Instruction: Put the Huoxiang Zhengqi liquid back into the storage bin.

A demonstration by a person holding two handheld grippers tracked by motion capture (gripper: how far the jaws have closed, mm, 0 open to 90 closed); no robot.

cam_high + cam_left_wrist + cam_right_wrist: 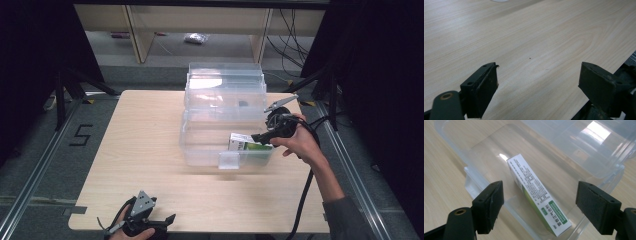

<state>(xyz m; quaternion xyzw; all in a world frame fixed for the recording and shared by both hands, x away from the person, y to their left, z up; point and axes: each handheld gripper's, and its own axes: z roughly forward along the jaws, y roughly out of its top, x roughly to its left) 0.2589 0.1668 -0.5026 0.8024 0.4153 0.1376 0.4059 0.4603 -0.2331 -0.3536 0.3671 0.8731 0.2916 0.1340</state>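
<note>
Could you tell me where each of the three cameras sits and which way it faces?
High view: above the person's side, looking forward and down on the pale wooden table and clear plastic storage box; both forearms and grippers show.
Left gripper view: rides the left gripper, facing bare tabletop between its open black jaws.
Right gripper view: rides the right gripper, looking down into the box at the white-and-green carton, jaws open.
Shared: the high view and the right gripper view both show the carton lying in the box.

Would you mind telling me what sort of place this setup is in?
Probably a lab recording station: a wooden table hemmed by black curtains, a taped number five on the floor, and loose cables behind.
</note>
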